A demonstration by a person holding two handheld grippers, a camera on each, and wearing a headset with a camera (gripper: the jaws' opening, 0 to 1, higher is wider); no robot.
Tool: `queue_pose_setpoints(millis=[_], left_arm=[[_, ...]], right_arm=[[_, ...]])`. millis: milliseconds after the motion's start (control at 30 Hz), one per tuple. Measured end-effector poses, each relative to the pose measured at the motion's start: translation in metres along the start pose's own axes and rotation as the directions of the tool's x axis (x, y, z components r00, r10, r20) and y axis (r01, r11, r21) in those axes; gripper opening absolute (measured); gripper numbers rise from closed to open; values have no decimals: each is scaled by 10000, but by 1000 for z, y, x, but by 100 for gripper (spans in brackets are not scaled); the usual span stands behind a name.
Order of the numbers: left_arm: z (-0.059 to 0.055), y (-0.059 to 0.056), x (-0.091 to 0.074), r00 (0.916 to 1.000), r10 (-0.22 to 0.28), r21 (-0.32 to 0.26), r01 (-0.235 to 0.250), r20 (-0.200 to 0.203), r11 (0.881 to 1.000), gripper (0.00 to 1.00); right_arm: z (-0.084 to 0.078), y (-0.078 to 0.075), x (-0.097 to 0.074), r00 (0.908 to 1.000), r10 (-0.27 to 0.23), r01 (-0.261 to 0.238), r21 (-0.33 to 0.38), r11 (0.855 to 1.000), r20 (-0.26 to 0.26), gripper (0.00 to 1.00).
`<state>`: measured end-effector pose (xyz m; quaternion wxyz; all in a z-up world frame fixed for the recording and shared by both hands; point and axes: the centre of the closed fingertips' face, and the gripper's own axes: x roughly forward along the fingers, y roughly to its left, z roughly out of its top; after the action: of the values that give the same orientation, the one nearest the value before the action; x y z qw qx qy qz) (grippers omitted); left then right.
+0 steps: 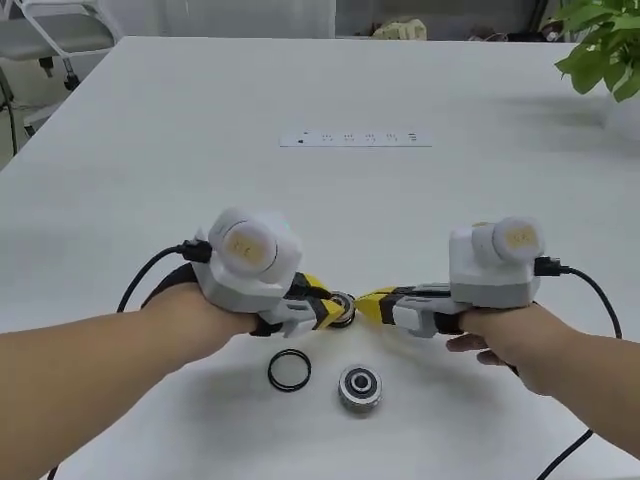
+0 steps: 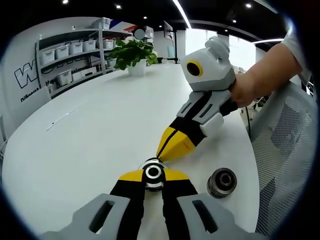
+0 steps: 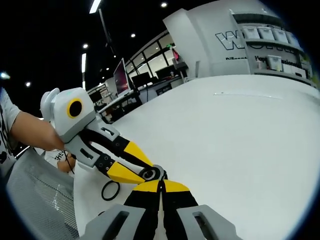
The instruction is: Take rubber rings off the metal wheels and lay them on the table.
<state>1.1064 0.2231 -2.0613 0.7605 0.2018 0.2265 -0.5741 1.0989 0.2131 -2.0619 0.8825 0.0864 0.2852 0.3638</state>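
Observation:
My left gripper [image 1: 332, 311] [image 2: 153, 178] is shut on a small metal wheel [image 1: 342, 308] [image 2: 153, 171] held just above the white table [image 1: 330, 200]. My right gripper [image 1: 362, 303] [image 3: 160, 184] meets it from the opposite side. Its jaws are shut on the black rubber ring at the wheel's rim [image 3: 149, 173]. A loose rubber ring [image 1: 289, 371] [image 3: 110, 190] lies flat on the table in front of the left gripper. A second metal wheel [image 1: 360, 387] [image 2: 222, 182] stands beside that ring, nearer to me.
A flush socket panel [image 1: 355, 138] sits in the middle of the table. A potted plant [image 1: 605, 45] stands at the far right and a chair [image 1: 50, 35] beyond the far left corner. Black cables [image 1: 150, 270] trail from both grippers.

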Motion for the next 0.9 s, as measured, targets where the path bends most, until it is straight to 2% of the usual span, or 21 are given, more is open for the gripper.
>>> queue_pose_setpoints(millis=[567,733,767,800,833,900], left_arm=[[0,0,0,9998,134,94,-133,-124,9999,7],[0,0,0,9998,136,120,-134,-145,9998,7],[0,0,0,9998,132,134,-131,-139,9998,7],[0,0,0,9998,135,137,-133,-139,9998,7],[0,0,0,9998,129,122,-127,-135,9998,7],[0,0,0,9999,133,92,-132,-104,9999,7]], right_arm=[[3,2,2,10000,-15,16,110,9999,-56,0],[5,16,8,9996,273,-273,-129,9995,-66,0],[13,17,9,9987,439,-434,-168,9989,269,0],[20,26,9,9940,917,-932,220,9954,598,0],[21,24,10,9964,689,-691,13,9976,499,0],[23,25,12,9972,597,-580,-363,9977,455,0]])
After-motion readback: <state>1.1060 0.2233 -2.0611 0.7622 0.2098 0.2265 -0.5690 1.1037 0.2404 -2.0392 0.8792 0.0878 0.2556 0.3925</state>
